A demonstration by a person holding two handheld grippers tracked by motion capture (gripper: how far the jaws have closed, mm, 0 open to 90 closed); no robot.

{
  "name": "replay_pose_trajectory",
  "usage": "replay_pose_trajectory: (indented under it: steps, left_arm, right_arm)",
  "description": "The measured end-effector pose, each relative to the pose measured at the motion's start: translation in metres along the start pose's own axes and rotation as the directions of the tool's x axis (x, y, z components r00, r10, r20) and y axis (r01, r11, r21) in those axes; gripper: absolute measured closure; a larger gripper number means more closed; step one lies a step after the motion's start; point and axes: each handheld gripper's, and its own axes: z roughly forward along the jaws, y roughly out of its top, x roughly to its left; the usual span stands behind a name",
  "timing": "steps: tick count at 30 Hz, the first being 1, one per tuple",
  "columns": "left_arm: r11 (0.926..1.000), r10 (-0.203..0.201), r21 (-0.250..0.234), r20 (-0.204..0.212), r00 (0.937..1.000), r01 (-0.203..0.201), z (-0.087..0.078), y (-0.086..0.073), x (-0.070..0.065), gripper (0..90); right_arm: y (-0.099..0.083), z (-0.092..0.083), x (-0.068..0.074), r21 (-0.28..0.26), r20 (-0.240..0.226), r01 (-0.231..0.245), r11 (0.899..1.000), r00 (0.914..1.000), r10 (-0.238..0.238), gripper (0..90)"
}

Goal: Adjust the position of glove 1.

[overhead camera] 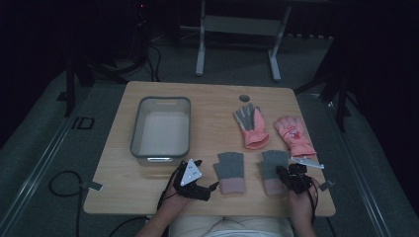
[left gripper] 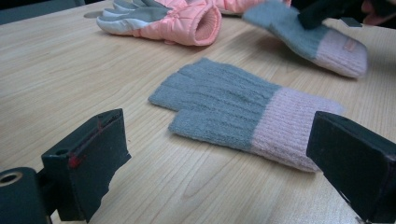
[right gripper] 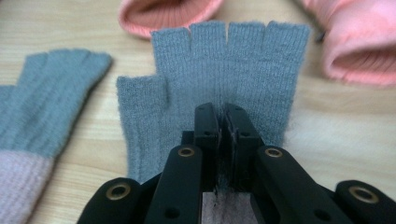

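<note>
Here the right gripper (right gripper: 223, 114) clamps the grey knitted fingerless glove with a pink cuff (right gripper: 224, 70) near the pale wooden table's (overhead camera: 207, 98) front edge. The left gripper (overhead camera: 197, 180) gapes empty beside its twin glove (left gripper: 238, 109). Dark grey floor surrounds the table.

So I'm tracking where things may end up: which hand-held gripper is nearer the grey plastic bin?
Left. The left hand-held gripper hovers open just off the grey plastic bin's near right corner; the right hand-held gripper is far across, shut on the right-hand grey knit fingerless glove.
</note>
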Motion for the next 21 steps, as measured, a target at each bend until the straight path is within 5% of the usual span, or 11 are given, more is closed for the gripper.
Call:
replay_pose_trajectory:
  steps: [4, 10, 14, 16, 18, 19, 21]
  left_arm:
    - [1.0000, 0.003, -0.001, -0.003, 1.0000, -0.003, 0.000, 0.000, 0.000, 4.6]
    - [1.0000, 0.005, 0.001, 0.002, 1.0000, -0.005, 0.000, 0.000, 0.000, 5.0]
    - [1.0000, 0.001, 0.001, 0.002, 1.0000, -0.001, 0.000, 0.000, 0.000, 5.0]
    - [1.0000, 0.004, -0.003, -0.006, 1.0000, -0.004, 0.000, 0.000, 0.000, 5.0]
    - [1.0000, 0.005, -0.005, -0.003, 1.0000, -0.005, 0.000, 0.000, -0.001, 5.0]
    - [1.0000, 0.004, -0.005, -0.001, 1.0000, -0.004, 0.000, 0.000, 0.000, 5.0]
    - [1.0000, 0.003, -0.008, 0.000, 1.0000, -0.003, 0.000, 0.000, 0.000, 5.0]
  right_arm:
    - [-0.008, 0.013, -0.001, 0.033, 0.013, -0.005, 0.999, 0.9999, 0.005, 80.9]
    - [-0.010, 0.017, -0.003, 0.011, 0.009, -0.016, 1.000, 0.9998, 0.016, 76.7]
    - [-0.006, 0.012, -0.008, 0.015, -0.042, -0.025, 1.000, 0.9988, 0.025, 71.6]
    - [0.001, 0.007, -0.014, 0.004, -0.075, 0.005, 1.000, 0.9972, -0.004, 71.5]
    - [0.009, 0.002, -0.020, -0.003, -0.113, 0.085, 0.996, 0.9899, -0.085, 70.2]
    - [0.013, 0.000, -0.022, -0.015, -0.122, 0.136, 0.991, 0.9831, -0.137, 69.5]
    - [0.020, -0.001, -0.026, -0.006, -0.164, 0.246, 0.969, 0.9558, -0.244, 66.5]
